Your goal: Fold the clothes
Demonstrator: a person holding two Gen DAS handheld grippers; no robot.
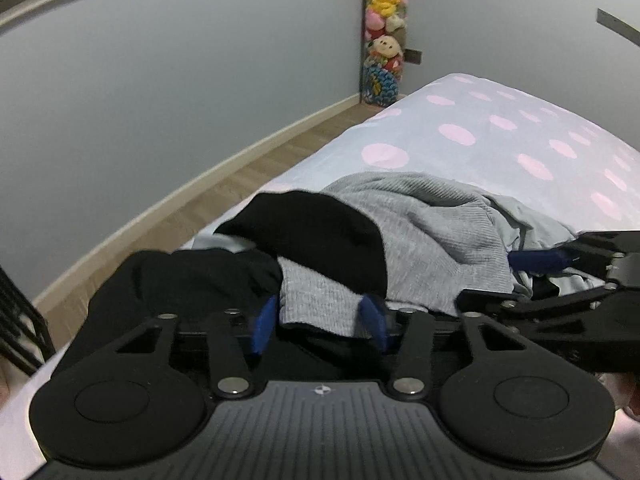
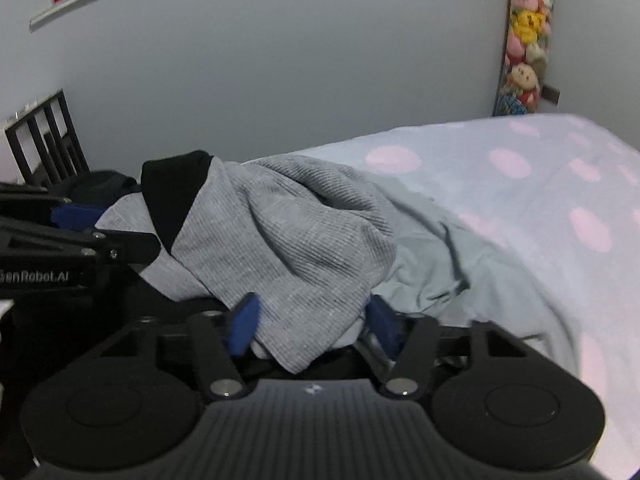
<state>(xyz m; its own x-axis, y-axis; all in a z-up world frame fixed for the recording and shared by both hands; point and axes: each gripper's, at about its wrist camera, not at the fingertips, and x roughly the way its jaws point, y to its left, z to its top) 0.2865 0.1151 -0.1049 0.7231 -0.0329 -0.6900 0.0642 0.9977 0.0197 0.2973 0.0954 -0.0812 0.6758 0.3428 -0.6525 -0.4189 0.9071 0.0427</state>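
Left wrist view: the left hand-held gripper (image 1: pixel 320 316) has its blue pads on either side of a fold of the grey ribbed knit garment (image 1: pixel 424 232), seemingly pressing it. The garment lies crumpled with a black garment (image 1: pixel 316 236) on the pale blue bed sheet with pink dots (image 1: pixel 500 128). In the right wrist view, the right hand-held gripper (image 2: pixel 312 320) straddles the grey garment's hanging edge; whether its pads pinch the cloth I cannot tell.
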